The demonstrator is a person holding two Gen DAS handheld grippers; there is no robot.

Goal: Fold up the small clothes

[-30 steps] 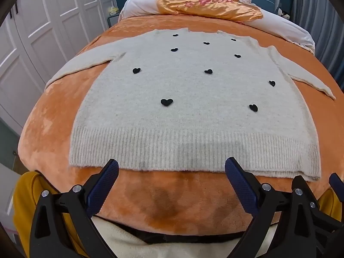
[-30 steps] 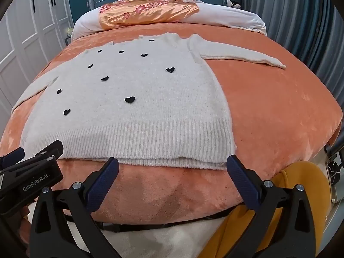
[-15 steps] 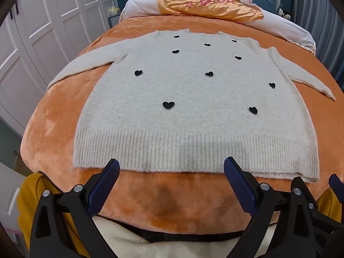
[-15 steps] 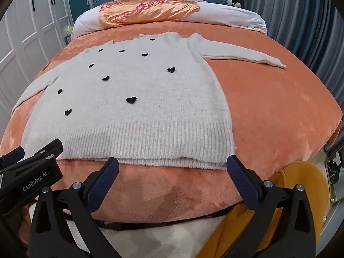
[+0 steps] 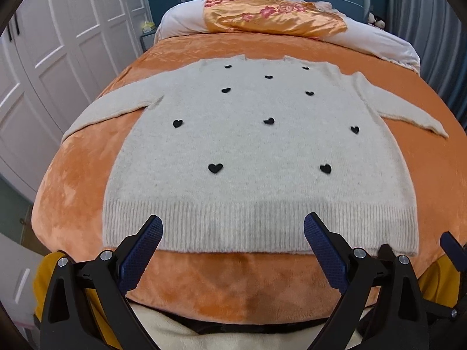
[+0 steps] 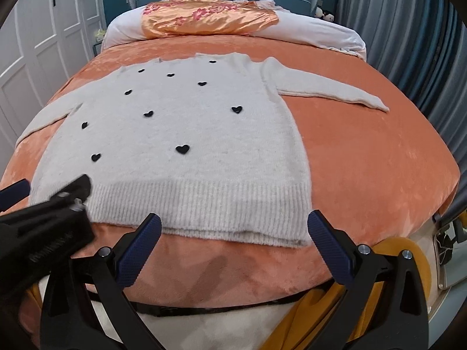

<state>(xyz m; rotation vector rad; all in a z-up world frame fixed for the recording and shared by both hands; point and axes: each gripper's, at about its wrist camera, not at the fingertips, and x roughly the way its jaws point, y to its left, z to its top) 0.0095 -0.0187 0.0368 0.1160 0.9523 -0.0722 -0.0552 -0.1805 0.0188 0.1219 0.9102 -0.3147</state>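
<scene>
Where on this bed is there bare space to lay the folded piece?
The orange plush blanket is bare to the right of the cream knitted sweater with black hearts, below its right sleeve. A narrower strip runs before the hem. The head end is crowded by the orange floral satin pillow.

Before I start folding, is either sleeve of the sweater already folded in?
No, both sleeves of the sweater lie spread outward on the orange blanket.

Bare orange blanket (image 6: 364, 151) lies open right of the sweater (image 5: 256, 157) and along its hem, while pillows (image 6: 306, 32) crowd the bed's far end.
</scene>
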